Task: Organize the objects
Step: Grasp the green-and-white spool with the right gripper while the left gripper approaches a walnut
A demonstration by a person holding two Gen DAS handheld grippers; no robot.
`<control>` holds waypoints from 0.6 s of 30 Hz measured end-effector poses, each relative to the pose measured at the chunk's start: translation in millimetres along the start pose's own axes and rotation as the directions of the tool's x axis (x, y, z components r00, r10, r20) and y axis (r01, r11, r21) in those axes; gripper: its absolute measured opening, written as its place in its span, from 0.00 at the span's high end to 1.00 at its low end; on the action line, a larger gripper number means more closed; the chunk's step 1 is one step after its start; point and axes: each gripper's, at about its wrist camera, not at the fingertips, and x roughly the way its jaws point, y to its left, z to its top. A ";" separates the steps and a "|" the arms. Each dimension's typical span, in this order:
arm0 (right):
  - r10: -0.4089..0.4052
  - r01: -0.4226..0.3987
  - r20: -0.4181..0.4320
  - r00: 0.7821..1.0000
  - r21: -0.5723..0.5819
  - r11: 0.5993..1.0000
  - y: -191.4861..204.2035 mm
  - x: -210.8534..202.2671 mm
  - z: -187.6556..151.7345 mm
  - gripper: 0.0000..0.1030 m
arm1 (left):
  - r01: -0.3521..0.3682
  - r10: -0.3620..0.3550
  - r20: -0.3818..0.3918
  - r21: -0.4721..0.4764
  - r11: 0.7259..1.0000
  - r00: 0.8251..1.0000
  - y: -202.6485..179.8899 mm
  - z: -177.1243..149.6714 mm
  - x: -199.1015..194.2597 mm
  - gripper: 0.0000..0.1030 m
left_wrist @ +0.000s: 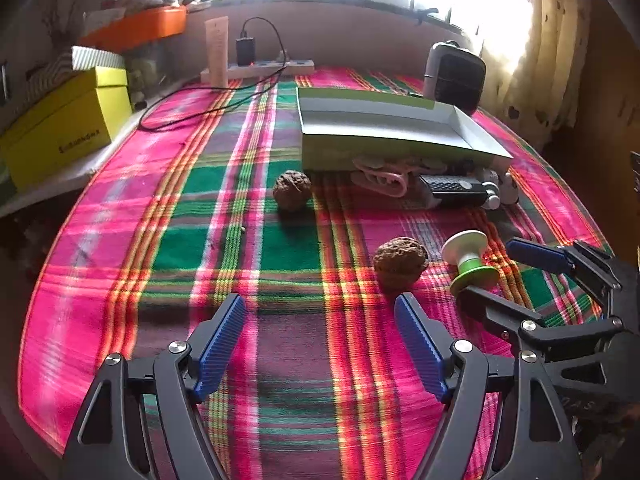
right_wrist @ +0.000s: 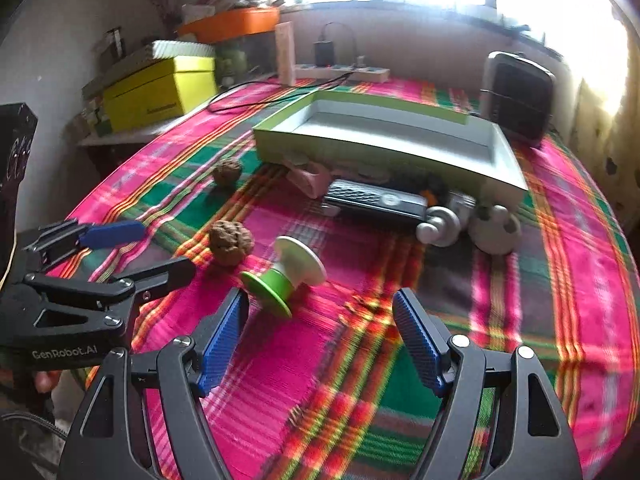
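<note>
— Where did the loose things sit?

— The green-and-white plastic spool (right_wrist: 285,274) lay on its side at the centre of the right wrist view, just ahead of the right claw (right_wrist: 320,340). That claw was spread wide and held nothing, probably lined up to take it. The nearer wrinkled brown walnut (right_wrist: 231,242) lay just left of the spool, and the second walnut (right_wrist: 227,173) farther up.

— And the left claw (left_wrist: 320,344)?

— Also wide and empty, low in its own frame, near the closer nut.

— Why the open shallow green cardboard box (right_wrist: 508,160)?

— Likely the destination. It stood in the upper middle on the plaid-clothed counter (right_wrist: 520,320), with a black ridged gadget (right_wrist: 376,202) against its front wall.
</note>
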 end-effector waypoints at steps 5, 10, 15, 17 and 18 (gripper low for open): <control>0.037 -0.038 -0.017 0.999 -0.050 0.998 2.5 6.3 6.7 0.30 | 0.008 -0.008 -0.008 -0.017 1.000 1.000 9.2 0.2 0.4 0.25; 0.052 -0.055 -0.036 0.998 -0.090 0.994 5.3 10.4 8.1 0.52 | 0.019 -0.019 -0.012 -0.019 1.000 1.000 10.2 2.1 1.7 0.25; 0.067 -0.069 -0.035 0.997 -0.091 0.993 3.4 10.3 8.7 0.66 | 0.027 -0.027 -0.017 -0.014 1.000 1.000 8.4 5.7 3.7 0.25; 0.071 -0.073 -0.034 0.997 -0.084 0.994 2.2 9.9 8.2 0.66 | 0.041 -0.042 -0.014 -0.019 0.999 0.999 7.4 7.8 4.0 0.25; 0.072 -0.074 -0.033 0.997 -0.080 0.994 1.2 9.6 7.8 0.66 | 0.047 -0.047 -0.014 -0.016 0.999 0.999 6.2 8.5 4.2 0.25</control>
